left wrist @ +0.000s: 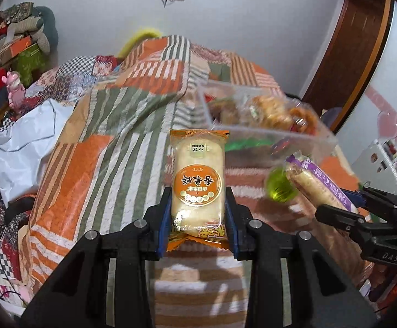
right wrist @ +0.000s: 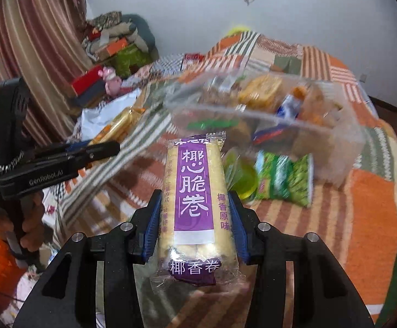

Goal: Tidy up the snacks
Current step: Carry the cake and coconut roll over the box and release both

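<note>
Open quilt (right wrist: 362,218) before the clear bin's (right wrist: 343,147) near wall. Left gripper (left wrist: 198,210) clamped on orange rice-cracker pack (left wrist: 197,180); right gripper (right wrist: 195,224) clamped on purple coconut-roll pack (right wrist: 194,191).

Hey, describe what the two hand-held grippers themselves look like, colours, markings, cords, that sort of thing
Both are matte black plastic with silver round bolt heads and blue ribbed pads lining the fingers. The left hand-held gripper carries white "GenRobot.AI" lettering on its side and a black-and-white braided cord near the handle, seen from the right wrist. The right hand-held gripper shows embossed "DAS" lettering in the left wrist view. An orange sleeve shows beside the left handle.
</note>
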